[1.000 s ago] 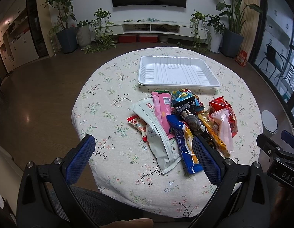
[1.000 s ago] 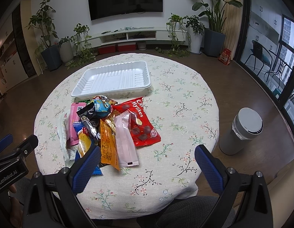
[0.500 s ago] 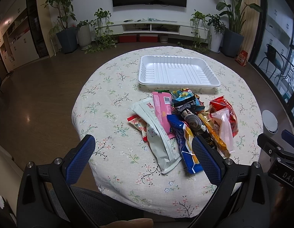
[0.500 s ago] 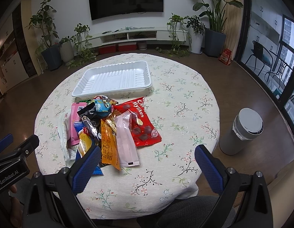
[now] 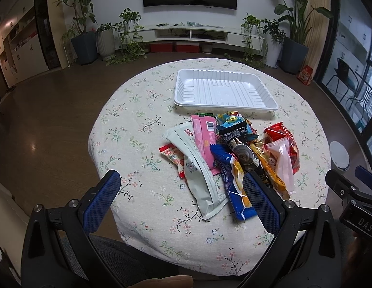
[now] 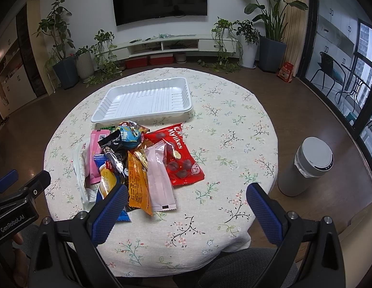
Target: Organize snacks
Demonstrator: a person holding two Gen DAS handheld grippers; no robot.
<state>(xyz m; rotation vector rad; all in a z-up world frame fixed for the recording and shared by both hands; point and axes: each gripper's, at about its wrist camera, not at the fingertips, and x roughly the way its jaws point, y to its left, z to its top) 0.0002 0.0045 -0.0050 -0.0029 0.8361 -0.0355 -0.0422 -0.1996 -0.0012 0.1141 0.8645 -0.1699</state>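
A heap of snack packets [image 5: 234,151] [image 6: 138,163] lies in the middle of a round table with a floral cloth [image 5: 138,124] [image 6: 234,132]. It holds a white-grey pouch [image 5: 200,180], a pink bar [image 5: 205,141], a blue packet [image 5: 234,187], an orange bar [image 6: 138,184], a pale pink sachet [image 6: 159,182] and a red chocolate bag [image 6: 181,158]. Behind the heap sits an empty white tray [image 5: 224,88] [image 6: 145,98]. My left gripper [image 5: 183,201] hangs open above the near table edge, nothing between its fingers. My right gripper [image 6: 186,213] is open too, just right of the heap.
A grey lidded bin [image 6: 308,168] stands on the floor right of the table. Potted plants [image 6: 63,48] and a low TV shelf [image 6: 162,48] line the far wall. A person's dark-clothed lap [image 6: 234,268] is under the near edge.
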